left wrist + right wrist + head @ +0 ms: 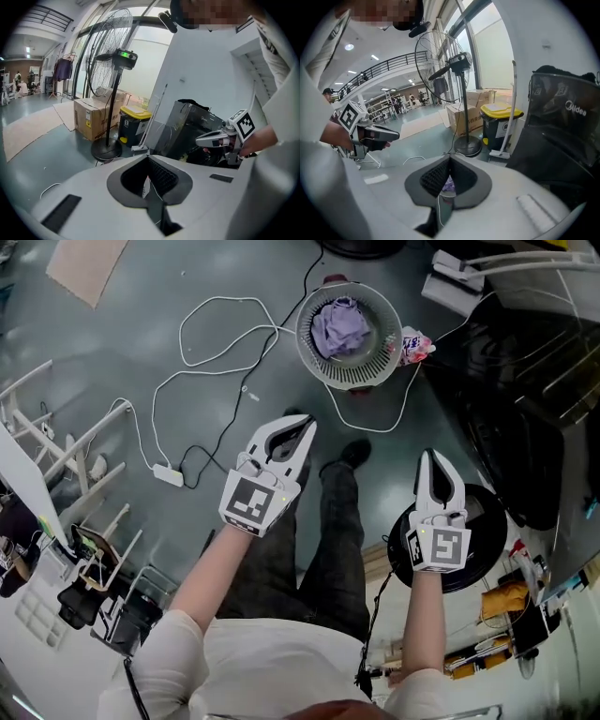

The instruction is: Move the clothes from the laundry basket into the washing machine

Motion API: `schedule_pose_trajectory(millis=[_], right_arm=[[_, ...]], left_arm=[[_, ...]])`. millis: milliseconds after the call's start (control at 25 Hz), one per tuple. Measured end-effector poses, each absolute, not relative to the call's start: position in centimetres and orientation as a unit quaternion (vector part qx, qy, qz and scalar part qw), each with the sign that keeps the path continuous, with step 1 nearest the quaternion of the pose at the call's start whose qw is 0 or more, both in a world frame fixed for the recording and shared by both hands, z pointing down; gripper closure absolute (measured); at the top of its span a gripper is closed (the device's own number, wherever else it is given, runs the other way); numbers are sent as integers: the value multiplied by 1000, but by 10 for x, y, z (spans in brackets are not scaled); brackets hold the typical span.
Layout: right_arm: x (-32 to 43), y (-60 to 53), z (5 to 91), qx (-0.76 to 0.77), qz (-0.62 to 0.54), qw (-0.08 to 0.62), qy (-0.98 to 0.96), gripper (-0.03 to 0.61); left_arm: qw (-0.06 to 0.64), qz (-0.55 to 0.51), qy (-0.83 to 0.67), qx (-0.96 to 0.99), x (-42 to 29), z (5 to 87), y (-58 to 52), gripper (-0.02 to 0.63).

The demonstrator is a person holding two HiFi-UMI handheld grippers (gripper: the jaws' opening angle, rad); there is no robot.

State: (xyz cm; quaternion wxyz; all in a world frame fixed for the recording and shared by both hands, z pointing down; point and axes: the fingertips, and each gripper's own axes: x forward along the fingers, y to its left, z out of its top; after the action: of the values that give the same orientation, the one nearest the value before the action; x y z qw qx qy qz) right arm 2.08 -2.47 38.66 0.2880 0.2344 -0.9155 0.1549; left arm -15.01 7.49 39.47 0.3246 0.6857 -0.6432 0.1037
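Looks barely begun, with lavender clothes [339, 326] heaped in the white laundry basket [309, 345] on the floor [131, 343] near the dark washing machine [514, 418], none seen carried across, and with left gripper [305, 430] and right gripper [432, 461] both closed narrow, empty, well short of the basket.

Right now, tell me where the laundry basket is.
Head view, top centre: the laundry basket stands on the floor ahead of the left gripper, lilac clothes inside, a looped white cable to its left.
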Motion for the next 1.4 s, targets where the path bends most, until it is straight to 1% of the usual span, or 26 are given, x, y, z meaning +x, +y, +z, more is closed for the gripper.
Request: schedule_pose_trajectory(millis=[240, 840, 1040, 1400], right_arm=[[6, -34, 434, 227, 155, 284, -919, 568], [-41, -58, 532, 163, 95, 282, -941, 568], [-53, -60, 562, 147, 82, 280, -945, 568], [-67, -85, 611, 133, 51, 272, -952, 568]], left_arm=[[321, 105, -647, 684, -154, 436, 69, 607], [308, 124, -637, 695, -159, 540, 56, 607], [314, 134, -635, 693, -173, 576, 54, 607], [300, 89, -638, 704, -199, 609, 27, 607]])
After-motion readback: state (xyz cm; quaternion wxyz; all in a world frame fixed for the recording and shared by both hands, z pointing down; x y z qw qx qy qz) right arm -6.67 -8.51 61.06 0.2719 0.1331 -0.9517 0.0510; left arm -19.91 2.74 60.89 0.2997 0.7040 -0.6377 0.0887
